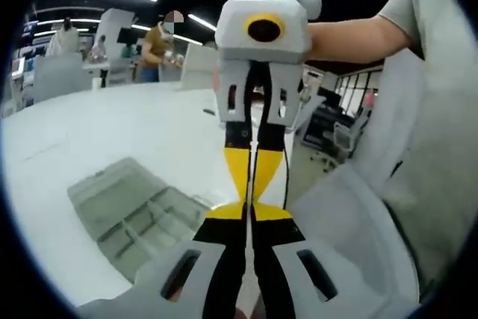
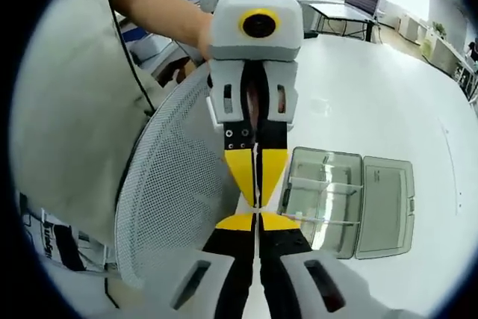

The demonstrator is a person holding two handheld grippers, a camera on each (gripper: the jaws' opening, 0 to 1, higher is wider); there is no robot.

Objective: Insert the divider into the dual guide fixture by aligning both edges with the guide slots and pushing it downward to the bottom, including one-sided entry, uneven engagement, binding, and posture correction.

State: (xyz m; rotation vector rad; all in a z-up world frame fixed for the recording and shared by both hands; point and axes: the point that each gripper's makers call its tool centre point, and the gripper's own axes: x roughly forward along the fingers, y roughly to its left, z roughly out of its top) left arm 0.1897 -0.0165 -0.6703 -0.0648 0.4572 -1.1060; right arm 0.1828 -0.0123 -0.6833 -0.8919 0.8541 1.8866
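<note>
I see the two grippers facing each other tip to tip: in the left gripper view my left gripper (image 1: 249, 211) meets the right gripper (image 1: 254, 184) coming from above, and in the right gripper view the right gripper (image 2: 259, 218) meets the left gripper (image 2: 258, 184) in the same way. The jaws of each are narrow, nearly pressed together, and between them I can see only a thin pale edge, which may be the divider held by both, but I cannot tell for sure because it is seen edge-on and is very thin. The fixture (image 2: 347, 199), a clear grey tray with ribs inside and its lid laid open beside it, lies on the white counter (image 2: 388, 102), well apart from the tips and below them; in the left gripper view the fixture (image 1: 134, 214) is at the lower left. My judgement is that the step in hand is to bring the piece over the tray, so I would first make one gripper take it firmly, then keep it upright and square to the ribs, and lower both edges together, not one side first, to avoid binding. The guide slots themselves are too small and too transparent to make out, and a mesh chair back (image 2: 172, 199) and the person's shirt (image 2: 67, 110) cover the near side.
</note>
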